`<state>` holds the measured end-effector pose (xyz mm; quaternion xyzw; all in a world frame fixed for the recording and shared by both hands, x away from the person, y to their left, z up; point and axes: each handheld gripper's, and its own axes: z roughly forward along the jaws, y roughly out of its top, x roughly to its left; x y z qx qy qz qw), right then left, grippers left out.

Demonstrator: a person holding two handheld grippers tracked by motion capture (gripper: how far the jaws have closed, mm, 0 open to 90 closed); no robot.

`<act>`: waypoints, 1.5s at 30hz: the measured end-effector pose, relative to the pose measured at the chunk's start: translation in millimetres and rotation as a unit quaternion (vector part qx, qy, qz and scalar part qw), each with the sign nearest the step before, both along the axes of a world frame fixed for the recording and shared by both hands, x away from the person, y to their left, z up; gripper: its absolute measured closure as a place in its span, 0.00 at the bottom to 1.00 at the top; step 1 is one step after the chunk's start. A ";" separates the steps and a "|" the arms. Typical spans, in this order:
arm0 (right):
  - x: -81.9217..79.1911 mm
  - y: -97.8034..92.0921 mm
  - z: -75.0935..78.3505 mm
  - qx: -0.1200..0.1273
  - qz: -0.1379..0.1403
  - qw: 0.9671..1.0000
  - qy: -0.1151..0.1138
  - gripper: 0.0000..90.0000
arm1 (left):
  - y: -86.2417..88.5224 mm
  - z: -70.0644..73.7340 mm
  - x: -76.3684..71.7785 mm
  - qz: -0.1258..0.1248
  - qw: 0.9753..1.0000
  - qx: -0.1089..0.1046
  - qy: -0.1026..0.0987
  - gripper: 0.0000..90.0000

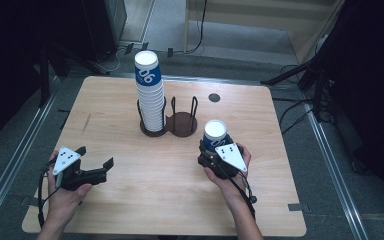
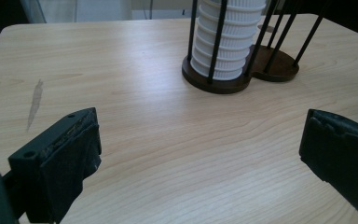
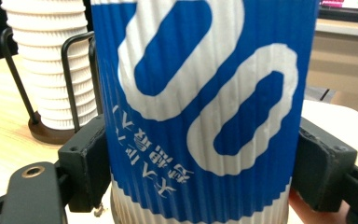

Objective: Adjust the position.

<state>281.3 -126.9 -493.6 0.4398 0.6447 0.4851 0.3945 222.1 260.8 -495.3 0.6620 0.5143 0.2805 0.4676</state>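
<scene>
The right tongs [image 1: 214,150] clamp an upside-down blue cup [image 1: 215,134] at four o'clock from the holder [image 1: 175,125], seemingly bound for its empty ring, while the left tongs [image 1: 96,161] gape empty.

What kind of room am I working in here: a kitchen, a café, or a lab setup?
Most likely a lab or recording setup, not a café. A bare wooden table stands on grey floor with cables trailing around it and dark stand legs beside it. The cup stack in its holder looks like a prop.
</scene>
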 end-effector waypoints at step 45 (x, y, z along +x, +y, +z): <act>-39.8 72.7 -34.8 -0.201 0.086 0.973 -0.077 0.20 | -103.8 25.6 14.9 -0.207 0.978 -0.003 -0.009 0.00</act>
